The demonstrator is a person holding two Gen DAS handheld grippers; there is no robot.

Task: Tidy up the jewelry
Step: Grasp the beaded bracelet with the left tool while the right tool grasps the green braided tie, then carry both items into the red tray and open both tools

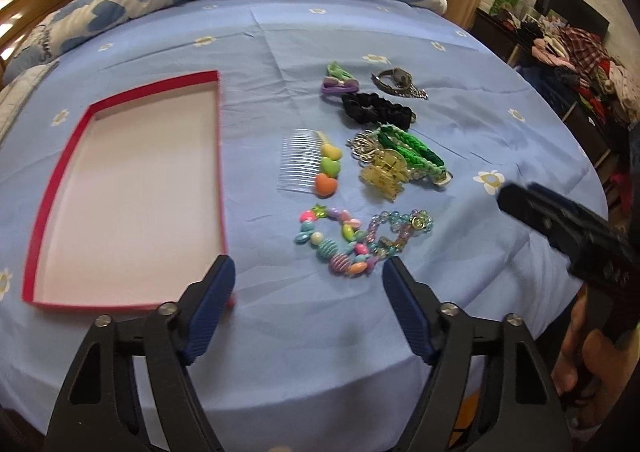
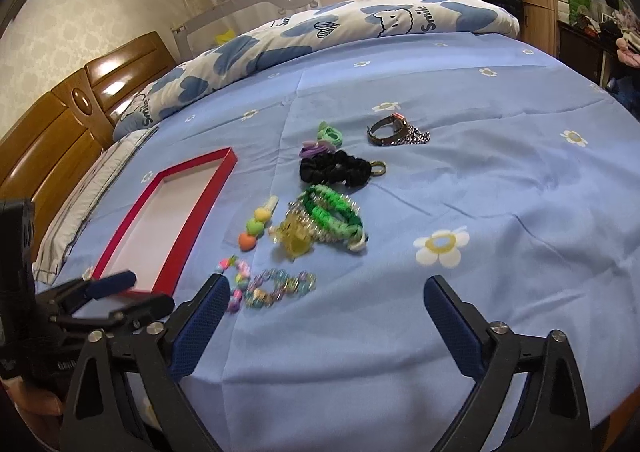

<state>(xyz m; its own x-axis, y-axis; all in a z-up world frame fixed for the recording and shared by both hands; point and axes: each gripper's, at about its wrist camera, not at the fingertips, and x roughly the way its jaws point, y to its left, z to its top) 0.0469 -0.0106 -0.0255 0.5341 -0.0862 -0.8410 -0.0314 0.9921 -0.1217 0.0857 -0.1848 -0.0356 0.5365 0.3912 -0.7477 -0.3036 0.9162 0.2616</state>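
Two grippers, left gripper [image 1: 308, 266] and right gripper [image 2: 326, 286], hover with jaws wide and empty above the blue flowered bedsheet [image 2: 500, 180], near its front edge.

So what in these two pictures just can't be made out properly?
- Red tray: near corner hidden behind a left gripper finger, left wrist view.
- Clear comb: its teeth are too faint in the right wrist view; only the hearts show.
- Bead bracelets: blurred and partly behind a right gripper finger.
- Green bracelets and yellow claw clip: tangled pile, pieces uncountable.
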